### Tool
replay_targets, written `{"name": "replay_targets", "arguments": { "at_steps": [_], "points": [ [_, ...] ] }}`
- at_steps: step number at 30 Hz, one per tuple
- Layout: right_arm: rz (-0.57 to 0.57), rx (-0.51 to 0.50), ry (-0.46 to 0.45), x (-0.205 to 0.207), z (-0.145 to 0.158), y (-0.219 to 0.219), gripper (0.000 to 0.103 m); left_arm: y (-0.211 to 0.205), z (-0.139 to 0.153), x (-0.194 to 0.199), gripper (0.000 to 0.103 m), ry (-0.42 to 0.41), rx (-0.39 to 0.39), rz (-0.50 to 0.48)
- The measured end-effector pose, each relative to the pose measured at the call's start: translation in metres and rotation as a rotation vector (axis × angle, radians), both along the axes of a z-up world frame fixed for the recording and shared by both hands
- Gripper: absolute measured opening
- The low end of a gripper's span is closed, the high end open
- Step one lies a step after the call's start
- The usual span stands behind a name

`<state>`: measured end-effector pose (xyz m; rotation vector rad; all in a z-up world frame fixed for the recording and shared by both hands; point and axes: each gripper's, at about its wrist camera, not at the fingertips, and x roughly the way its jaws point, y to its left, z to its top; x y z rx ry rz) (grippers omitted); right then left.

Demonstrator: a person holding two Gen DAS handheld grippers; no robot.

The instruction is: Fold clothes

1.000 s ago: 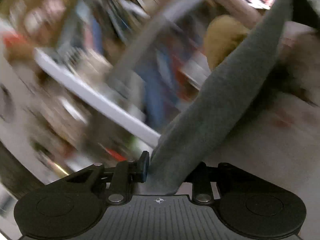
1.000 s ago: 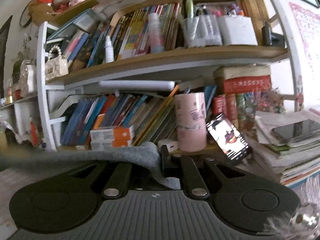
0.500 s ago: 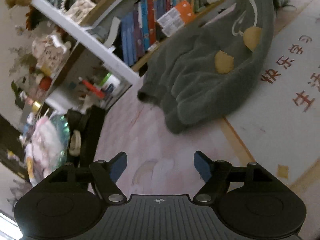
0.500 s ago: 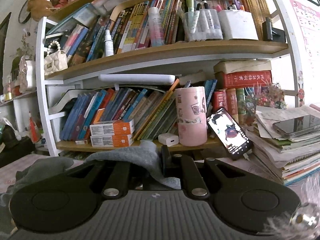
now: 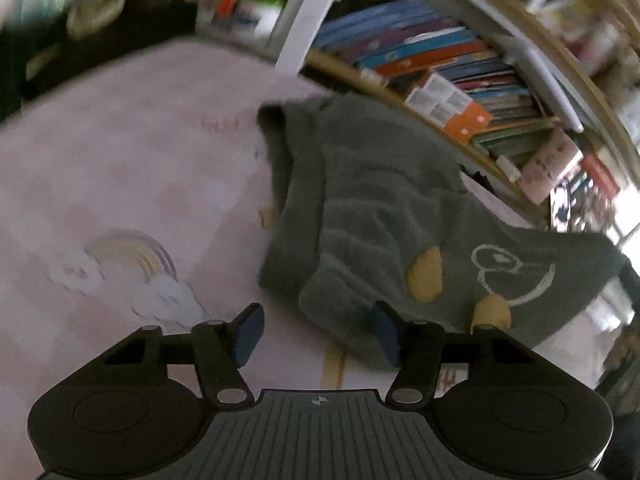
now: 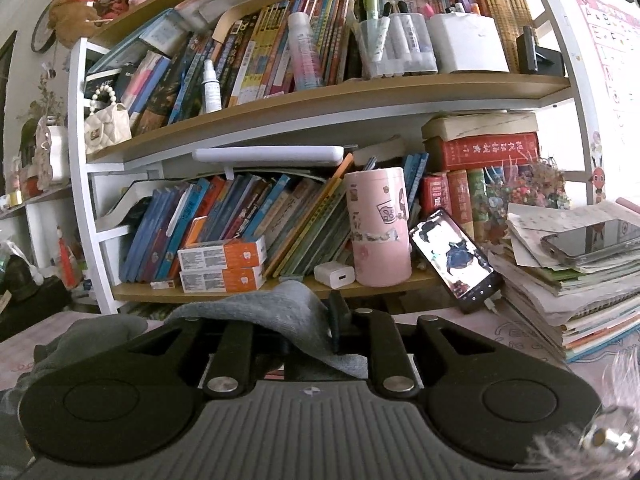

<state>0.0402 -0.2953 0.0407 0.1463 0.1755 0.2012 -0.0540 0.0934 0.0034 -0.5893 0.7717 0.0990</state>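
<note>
The left tongs [image 5: 316, 336] are seen closing with nothing between their blue pads, the garment's hem lying just ahead and to their right. A fold of the grey fleece sweater [image 6: 280, 312] is pinched in the right tongs [image 6: 308, 332], whose jaws are easing open. The sweater [image 5: 380, 216] is spread on the pink tabletop [image 5: 120, 168], below the bookshelf [image 6: 320, 100]. It is judged soft, limp and light; the thick hem edge is best gripped.

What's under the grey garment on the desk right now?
The grey garment lies on the pink rainbow-print mat, its far edge near the bookshelf. The mat shows all around it; whatever lies directly beneath the fabric is covered.
</note>
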Motion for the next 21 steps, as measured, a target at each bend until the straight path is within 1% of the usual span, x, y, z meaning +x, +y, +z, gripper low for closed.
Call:
{"name": "replay_targets", "arguments": {
  "at_steps": [1, 3, 5, 7, 9, 11, 13, 15, 17, 19, 21],
  "points": [
    [0.000, 0.000, 0.000, 0.000, 0.000, 0.000, 0.017, 0.003, -0.004, 0.003, 0.044, 0.000, -0.035, 0.016],
    [0.001, -0.002, -0.001, -0.001, 0.000, 0.000, 0.017, 0.008, -0.011, 0.009, 0.035, -0.001, -0.106, 0.047],
    [0.006, -0.004, -0.002, -0.001, 0.001, 0.001, 0.017, 0.014, -0.016, 0.015, 0.026, -0.011, -0.137, 0.091],
    [0.013, -0.006, -0.001, -0.001, 0.000, 0.002, 0.017, 0.019, -0.020, 0.021, 0.015, -0.024, -0.144, 0.122],
    [0.025, -0.011, 0.001, -0.001, 0.001, 0.004, 0.017, 0.024, -0.015, 0.024, 0.014, -0.053, -0.104, 0.146],
    [0.056, -0.023, 0.004, -0.002, 0.000, 0.010, 0.022, 0.032, 0.001, 0.021, 0.013, -0.111, -0.034, 0.180],
    [0.104, -0.036, 0.010, -0.004, 0.000, 0.019, 0.022, 0.044, 0.024, 0.014, 0.013, -0.187, 0.049, 0.230],
    [0.187, -0.049, 0.019, -0.009, -0.001, 0.034, 0.022, 0.054, 0.044, 0.006, 0.013, -0.234, 0.168, 0.277],
    [0.290, -0.093, 0.020, -0.016, -0.001, 0.053, 0.021, 0.067, 0.054, 0.000, 0.013, -0.215, 0.259, 0.309],
    [0.399, -0.168, 0.008, -0.031, -0.003, 0.075, 0.021, 0.084, 0.052, -0.003, 0.013, -0.135, 0.309, 0.357],
    [0.505, -0.246, -0.005, -0.047, -0.004, 0.096, 0.021, 0.102, 0.044, -0.012, 0.013, -0.051, 0.341, 0.408]
  ]
}}
